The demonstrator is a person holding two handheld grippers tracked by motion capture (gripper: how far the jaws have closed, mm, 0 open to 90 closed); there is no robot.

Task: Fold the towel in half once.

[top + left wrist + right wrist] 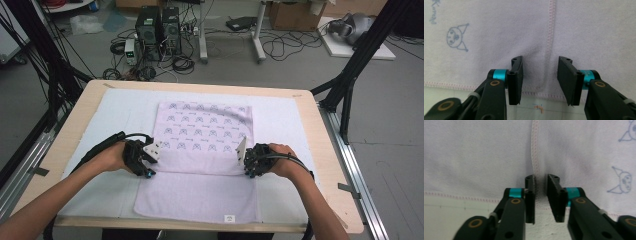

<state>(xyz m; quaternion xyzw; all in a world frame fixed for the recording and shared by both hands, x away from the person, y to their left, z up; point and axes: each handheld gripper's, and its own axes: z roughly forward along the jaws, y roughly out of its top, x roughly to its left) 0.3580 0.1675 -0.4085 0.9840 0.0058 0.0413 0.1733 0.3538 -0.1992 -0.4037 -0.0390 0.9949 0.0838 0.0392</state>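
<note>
A lilac towel (200, 192) lies flat on the table; its far part carries a printed cartoon pattern and its near part is plain. My left gripper (147, 167) is down on the towel's left edge. In the left gripper view the jaws (540, 60) stand apart over a stitched hem of the towel (499, 30), and the cloth puckers between them. My right gripper (248, 165) is down on the towel's right edge. In the right gripper view its jaws (541, 178) are nearly together, with the pink hem of the towel (486, 152) bunched up between them.
A white mat (115, 110) covers most of the wooden table (325, 150), and the towel lies in its middle. Black frame posts stand at both far corners. Computers and cables are on the floor beyond the far edge.
</note>
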